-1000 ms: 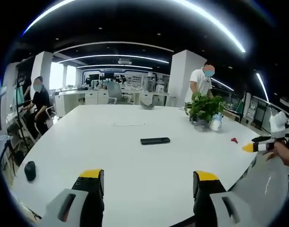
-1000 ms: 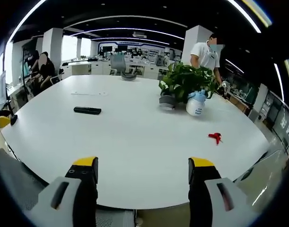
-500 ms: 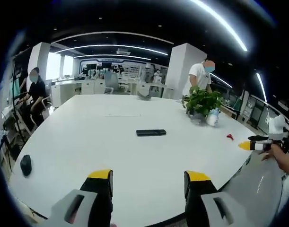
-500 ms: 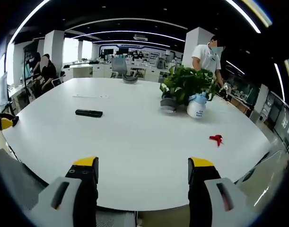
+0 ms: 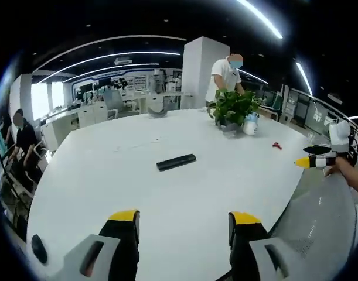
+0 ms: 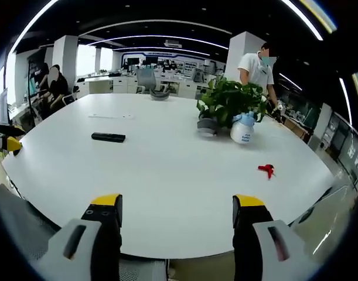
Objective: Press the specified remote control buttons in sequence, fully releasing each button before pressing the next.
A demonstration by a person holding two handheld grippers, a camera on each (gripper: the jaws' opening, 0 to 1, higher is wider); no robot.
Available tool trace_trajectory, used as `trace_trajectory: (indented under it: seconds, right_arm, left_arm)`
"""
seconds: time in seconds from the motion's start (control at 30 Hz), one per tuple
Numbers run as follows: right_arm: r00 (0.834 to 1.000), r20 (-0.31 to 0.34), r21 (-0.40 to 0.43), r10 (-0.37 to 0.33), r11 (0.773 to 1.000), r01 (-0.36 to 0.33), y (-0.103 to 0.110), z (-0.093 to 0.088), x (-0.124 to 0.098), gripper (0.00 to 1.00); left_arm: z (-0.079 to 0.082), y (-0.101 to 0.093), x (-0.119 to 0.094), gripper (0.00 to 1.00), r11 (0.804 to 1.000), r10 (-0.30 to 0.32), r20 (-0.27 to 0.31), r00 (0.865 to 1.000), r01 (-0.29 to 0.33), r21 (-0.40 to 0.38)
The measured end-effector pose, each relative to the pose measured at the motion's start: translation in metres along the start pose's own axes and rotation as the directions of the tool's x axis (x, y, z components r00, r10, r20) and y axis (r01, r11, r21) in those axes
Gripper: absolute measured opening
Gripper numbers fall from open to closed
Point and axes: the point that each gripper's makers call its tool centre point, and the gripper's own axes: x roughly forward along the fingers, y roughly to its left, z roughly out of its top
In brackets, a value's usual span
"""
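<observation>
The remote control (image 5: 176,162) lies flat on the white table (image 5: 167,199), out toward the middle, well apart from both grippers and touching nothing else. It is a slim dark bar. In the left gripper view its long axis runs across the line of the jaws, slightly tilted, with the right end a little farther away; in the right gripper view (image 6: 108,137) it lies nearly level, far off to the left of the jaws.

The left gripper (image 5: 181,225) points almost straight at it: the remote sits ahead, between the lines of the two yellow-tipped jaws, which stand spread with bare table between them, holding nothing. The right gripper (image 6: 177,211) is likewise spread and empty, aimed at the table's middle, so the remote lies well to its left. Judging by this, the left gripper is both nearer and better lined up for the first press; a straight reach forward should bring a jaw tip over the buttons, though they are too small to make out here.

Farther right on the table stand a potted plant (image 6: 225,105) and a white spray bottle (image 6: 243,130) just beside it, with a small red object (image 6: 265,170) nearer the right edge. A person in a white shirt (image 6: 255,67) stands behind the plant.
</observation>
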Motion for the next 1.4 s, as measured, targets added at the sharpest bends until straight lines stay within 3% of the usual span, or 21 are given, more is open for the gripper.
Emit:
trace_trajectory:
  seconds: [0.43,0.6,1.0,1.13,1.4]
  right_arm:
    - [1.000,-0.006,0.022,-0.004,1.000,0.004,-0.002,-0.002,0.000,0.78]
    - [1.000,-0.018,0.008,0.001,1.000,-0.001,0.000,-0.003,0.001,0.78]
    - [0.999,-0.039,0.000,-0.004,1.000,0.004,-0.001,-0.007,0.001,0.77]
    - [0.999,-0.045,-0.004,-0.005,1.000,0.005,-0.001,-0.008,0.002,0.76]
    - [0.998,-0.063,-0.012,-0.008,1.000,0.007,-0.001,-0.011,0.003,0.76]
  left_arm:
    - [0.043,0.004,0.037,0.63,0.986,-0.078,-0.054,0.995,0.085,0.146]
    - [0.051,0.006,0.050,0.64,0.978,-0.102,-0.070,0.992,0.113,0.177]
    - [0.076,0.009,0.081,0.60,0.935,-0.161,-0.124,0.979,0.192,0.298]
    - [0.078,0.015,0.094,0.52,0.914,-0.167,-0.163,0.972,0.214,0.345]
    - [0.079,0.018,0.120,0.48,0.878,-0.180,-0.240,0.954,0.266,0.398]
